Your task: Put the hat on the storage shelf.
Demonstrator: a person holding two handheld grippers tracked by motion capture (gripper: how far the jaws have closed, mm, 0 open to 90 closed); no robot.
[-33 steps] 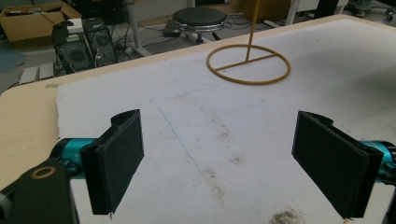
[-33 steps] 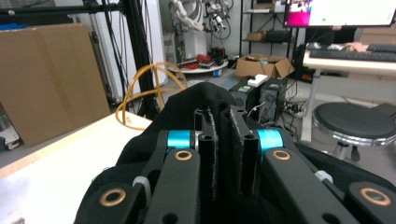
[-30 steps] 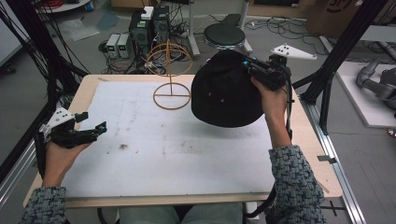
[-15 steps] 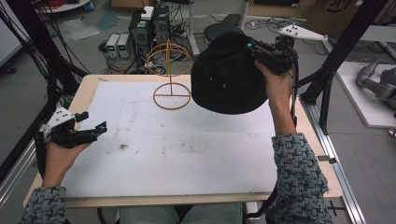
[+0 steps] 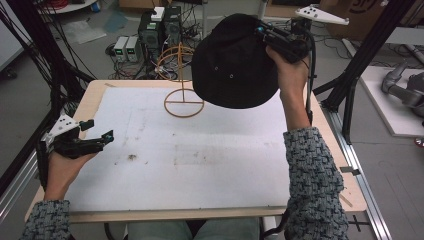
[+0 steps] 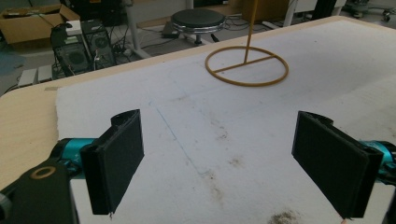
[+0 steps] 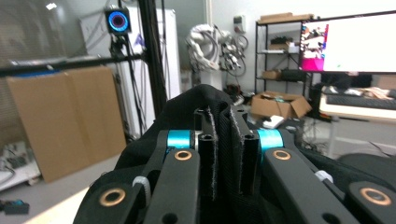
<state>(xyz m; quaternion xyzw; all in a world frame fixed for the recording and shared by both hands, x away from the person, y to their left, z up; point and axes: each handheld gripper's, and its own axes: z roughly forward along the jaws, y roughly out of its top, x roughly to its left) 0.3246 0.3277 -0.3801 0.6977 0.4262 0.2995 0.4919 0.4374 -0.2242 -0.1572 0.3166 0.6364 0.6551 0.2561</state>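
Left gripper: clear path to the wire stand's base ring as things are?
Probably yes. The left gripper is open and holds nothing, and bare table lies between it and the stand. The hat hangs above in the right gripper, not in the way.

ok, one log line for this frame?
right gripper: shut on black cap | cap: above wire stand | left gripper: open, empty

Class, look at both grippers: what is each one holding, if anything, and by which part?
The right gripper is shut on the black hat, pinching a fold of fabric at its edge. The left gripper holds nothing; its jaws stand open above the table.
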